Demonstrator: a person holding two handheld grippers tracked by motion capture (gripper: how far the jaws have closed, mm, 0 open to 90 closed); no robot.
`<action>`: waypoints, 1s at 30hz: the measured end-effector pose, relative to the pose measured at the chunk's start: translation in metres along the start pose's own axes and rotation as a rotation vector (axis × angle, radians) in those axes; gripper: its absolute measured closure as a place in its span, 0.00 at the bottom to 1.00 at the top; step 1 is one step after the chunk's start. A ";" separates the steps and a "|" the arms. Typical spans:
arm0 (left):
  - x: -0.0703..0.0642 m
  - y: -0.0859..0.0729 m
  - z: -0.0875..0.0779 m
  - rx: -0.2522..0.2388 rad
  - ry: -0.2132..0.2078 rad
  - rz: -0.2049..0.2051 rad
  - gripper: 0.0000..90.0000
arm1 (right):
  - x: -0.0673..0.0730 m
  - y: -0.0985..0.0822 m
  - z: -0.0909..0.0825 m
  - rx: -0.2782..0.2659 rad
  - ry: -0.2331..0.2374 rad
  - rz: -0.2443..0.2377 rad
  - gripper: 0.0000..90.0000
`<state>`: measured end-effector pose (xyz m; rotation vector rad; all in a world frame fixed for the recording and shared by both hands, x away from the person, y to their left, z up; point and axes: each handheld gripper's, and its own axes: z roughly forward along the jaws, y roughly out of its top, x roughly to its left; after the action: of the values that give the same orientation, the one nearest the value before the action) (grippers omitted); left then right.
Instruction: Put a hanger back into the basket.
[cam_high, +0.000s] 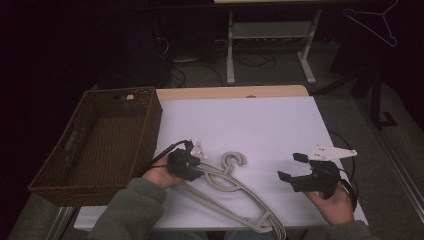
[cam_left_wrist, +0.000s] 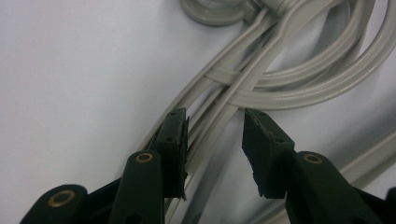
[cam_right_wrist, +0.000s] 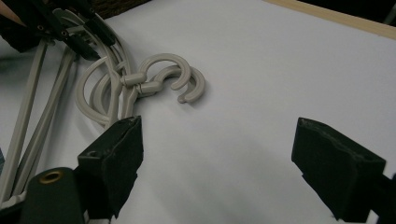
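Two or three grey plastic hangers (cam_high: 235, 187) lie stacked on the white table cover, their hooks (cam_high: 235, 160) pointing to the far side. My left gripper (cam_high: 192, 167) is down on their left arms. In the left gripper view the jaws (cam_left_wrist: 215, 126) straddle the bundled grey bars (cam_left_wrist: 280, 88); the left pad touches them and the right pad stands apart with a gap, so the gripper is open. My right gripper (cam_high: 289, 166) hovers open over bare cloth to the right, with nothing between its jaws (cam_right_wrist: 217, 135). The right gripper view shows the hooks (cam_right_wrist: 173, 77) and the left gripper (cam_right_wrist: 70, 32) beyond.
A brown wicker basket (cam_high: 100, 145) stands at the table's left edge, close to my left hand. The white cover (cam_high: 250, 125) ends at a wooden strip (cam_high: 235, 92) at the far side. Beyond are a table frame (cam_high: 270, 45) and a wire hanger (cam_high: 375, 22).
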<state>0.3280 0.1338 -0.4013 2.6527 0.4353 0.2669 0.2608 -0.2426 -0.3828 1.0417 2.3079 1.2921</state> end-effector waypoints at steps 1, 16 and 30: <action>0.000 0.000 0.000 0.000 0.000 0.000 0.67 | 0.000 0.000 0.000 0.001 0.001 0.000 0.18; -0.006 0.001 0.009 0.082 -0.009 0.100 0.80 | 0.000 0.000 0.000 0.002 0.006 -0.004 0.19; -0.018 -0.002 0.005 0.097 -0.058 0.225 0.86 | -0.001 0.000 0.000 0.000 0.009 -0.010 0.19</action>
<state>0.3120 0.1269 -0.4086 2.7982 0.1339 0.2416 0.2612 -0.2429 -0.3830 1.0248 2.3166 1.2957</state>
